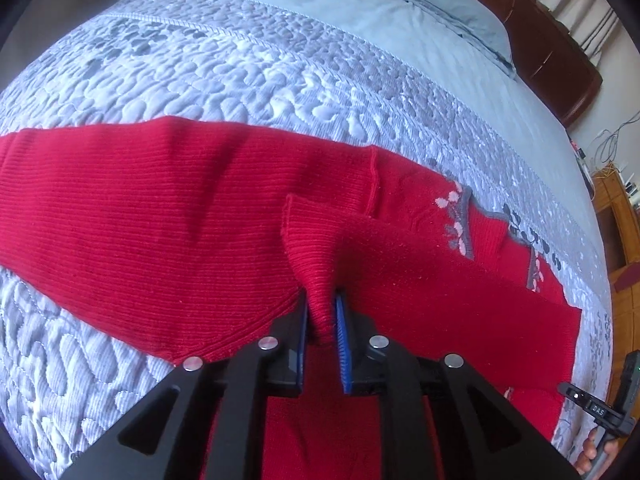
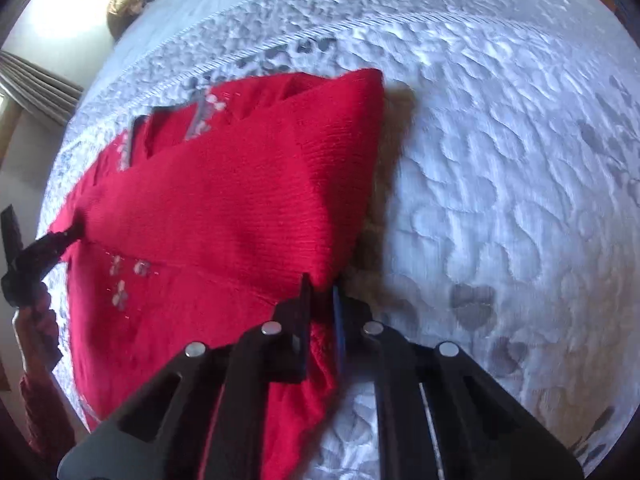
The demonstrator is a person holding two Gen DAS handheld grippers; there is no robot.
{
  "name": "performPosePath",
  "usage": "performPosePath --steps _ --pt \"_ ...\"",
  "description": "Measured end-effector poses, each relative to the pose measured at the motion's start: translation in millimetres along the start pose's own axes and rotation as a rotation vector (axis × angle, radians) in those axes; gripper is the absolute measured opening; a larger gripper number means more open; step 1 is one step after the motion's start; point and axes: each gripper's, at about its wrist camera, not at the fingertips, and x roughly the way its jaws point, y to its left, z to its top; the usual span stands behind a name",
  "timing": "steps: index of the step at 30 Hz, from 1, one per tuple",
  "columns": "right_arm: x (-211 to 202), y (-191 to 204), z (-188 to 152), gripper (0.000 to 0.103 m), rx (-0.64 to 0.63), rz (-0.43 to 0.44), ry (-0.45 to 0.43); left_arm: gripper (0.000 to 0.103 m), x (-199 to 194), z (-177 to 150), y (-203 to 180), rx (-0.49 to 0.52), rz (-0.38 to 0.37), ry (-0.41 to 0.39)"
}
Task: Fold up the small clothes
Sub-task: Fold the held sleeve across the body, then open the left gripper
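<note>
A red knitted sweater (image 1: 160, 208) with grey and pink flower embroidery lies spread on a quilted bed cover (image 1: 248, 68). My left gripper (image 1: 322, 312) is shut on a raised fold of the sweater's ribbed cuff, lifted above the body of the garment. In the right wrist view the sweater (image 2: 224, 208) is partly folded over, and my right gripper (image 2: 320, 300) is shut on its red edge near the right side. The left gripper (image 2: 36, 252) shows at the far left of that view, pinching the sweater's other end.
The grey-white quilt with a heart pattern (image 2: 500, 200) covers the bed. A blue-grey pillow (image 1: 440, 4) and brown headboard (image 1: 552, 52) lie at the far end. A wooden cabinet (image 1: 616, 216) stands at the right. The right gripper's handle (image 1: 600, 412) shows bottom right.
</note>
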Motion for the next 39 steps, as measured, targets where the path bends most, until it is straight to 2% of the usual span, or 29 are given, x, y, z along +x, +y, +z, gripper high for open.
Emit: performPosePath --steps 3,5,6,7,8,10,12,14,17,20,21,23,27,29,30,31,32,33,34,36,39 --pt "8 -7 -1 0.009 0.039 0.001 0.021 0.015 5 1 3 -0.007 0.005 0.017" --pt "6 7 -1 0.012 -0.024 -0.058 0.01 0.016 0 1 4 -0.025 0.002 0.033" --pt "2 11 -1 0.017 -0.042 -0.082 0.002 0.018 -6 2 4 -0.031 0.005 0.04" --pt "-3 14 -1 0.024 -0.054 -0.103 -0.009 0.019 -14 4 5 -0.036 0.003 0.03" --pt "-12 15 -1 0.026 -0.06 -0.12 -0.029 0.02 -25 7 6 -0.037 0.005 0.004" --pt "-26 14 3 0.026 -0.069 -0.133 -0.078 0.02 -43 14 6 -0.029 0.017 -0.046" --pt "-33 16 13 0.026 -0.073 -0.108 -0.103 0.02 -50 25 -2 -0.012 0.012 -0.068" --pt "-31 20 24 0.026 -0.067 -0.071 -0.098 0.02 -45 35 -15 0.008 -0.009 -0.056" --pt "-17 29 39 0.025 -0.058 -0.011 -0.075 0.02 -18 41 -35 0.022 -0.07 0.013" --pt "7 36 49 0.025 -0.056 -0.057 -0.036 0.02 10 40 -36 0.013 -0.054 0.067" --pt "12 34 47 0.021 -0.052 -0.078 -0.022 0.02 21 40 -31 0.006 -0.037 0.088" --pt "24 29 45 0.02 -0.046 -0.099 -0.003 0.007 34 40 -21 0.001 -0.028 0.1" --pt "23 31 40 0.02 -0.066 -0.112 -0.025 0.004 33 38 -7 -0.027 -0.095 0.097" --pt "18 35 39 0.024 -0.064 -0.112 -0.032 0.005 24 37 -3 -0.041 -0.108 0.094" --pt "11 38 34 0.027 -0.069 -0.116 -0.034 0.009 17 36 -1 -0.035 -0.097 0.087" --pt "7 42 30 0.03 -0.082 -0.119 -0.038 0.027 4 34 2 -0.016 -0.067 0.064" --pt "1 47 24 0.031 -0.101 -0.127 -0.041 0.055 -3 34 3 -0.005 -0.05 0.051" --pt "-3 50 17 0.031 -0.11 -0.128 -0.04 0.068 -16 32 11 0.01 -0.005 0.024" --pt "-6 53 12 0.031 -0.116 -0.125 -0.035 0.075 -23 33 18 0.018 0.032 -0.001" --pt "-9 62 -2 0.031 -0.131 -0.107 -0.021 0.075 -42 32 45 0.026 0.096 -0.026" --pt "-13 74 -20 0.031 -0.157 -0.106 -0.013 0.078 -65 35 99 -0.044 0.163 -0.036"
